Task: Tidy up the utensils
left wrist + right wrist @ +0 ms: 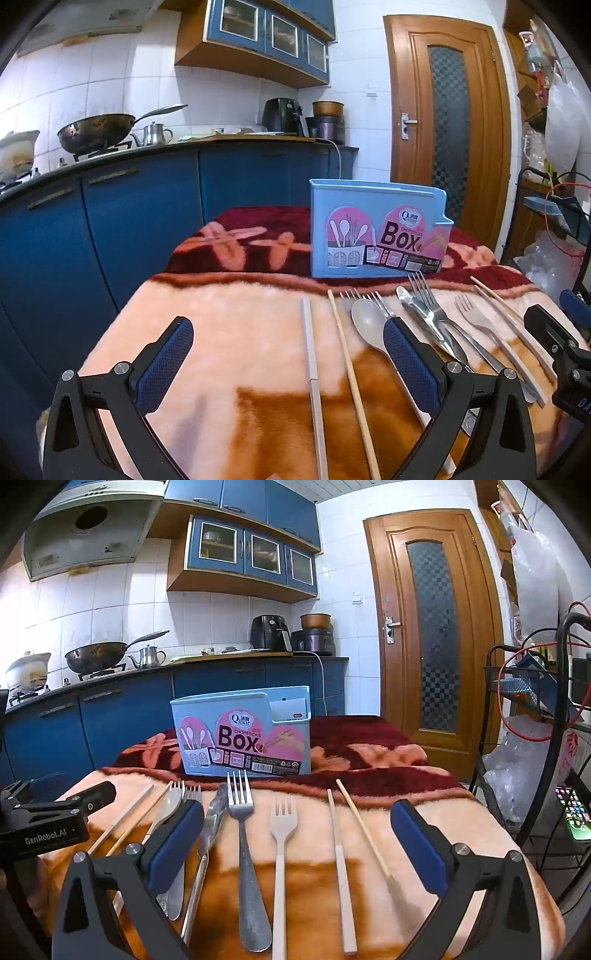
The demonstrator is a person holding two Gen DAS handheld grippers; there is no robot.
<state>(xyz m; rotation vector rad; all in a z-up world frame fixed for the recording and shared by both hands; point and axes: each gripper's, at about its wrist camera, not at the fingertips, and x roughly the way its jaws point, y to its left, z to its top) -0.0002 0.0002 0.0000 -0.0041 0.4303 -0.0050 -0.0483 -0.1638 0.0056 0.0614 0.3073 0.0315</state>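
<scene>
A light blue utensil box (376, 236) stands upright at the back of the blanket-covered table; it also shows in the right wrist view (242, 733). In front of it lie a beige chopstick (312, 365), a wooden chopstick (351, 373), a beige spoon (367, 325), steel forks (424, 295) and a beige fork (480, 325). In the right wrist view a steel fork (243, 849), a beige fork (280, 849), a beige chopstick (340, 864) and a wooden chopstick (365, 830) lie between the fingers. My left gripper (288, 354) is open and empty above the chopsticks. My right gripper (297, 840) is open and empty.
The table carries an orange and dark red blanket (229, 332). Blue kitchen cabinets (110, 221) with a wok (96, 133) stand to the left. A wooden door (428, 635) is behind. A wire rack (535, 720) with bags stands at the right.
</scene>
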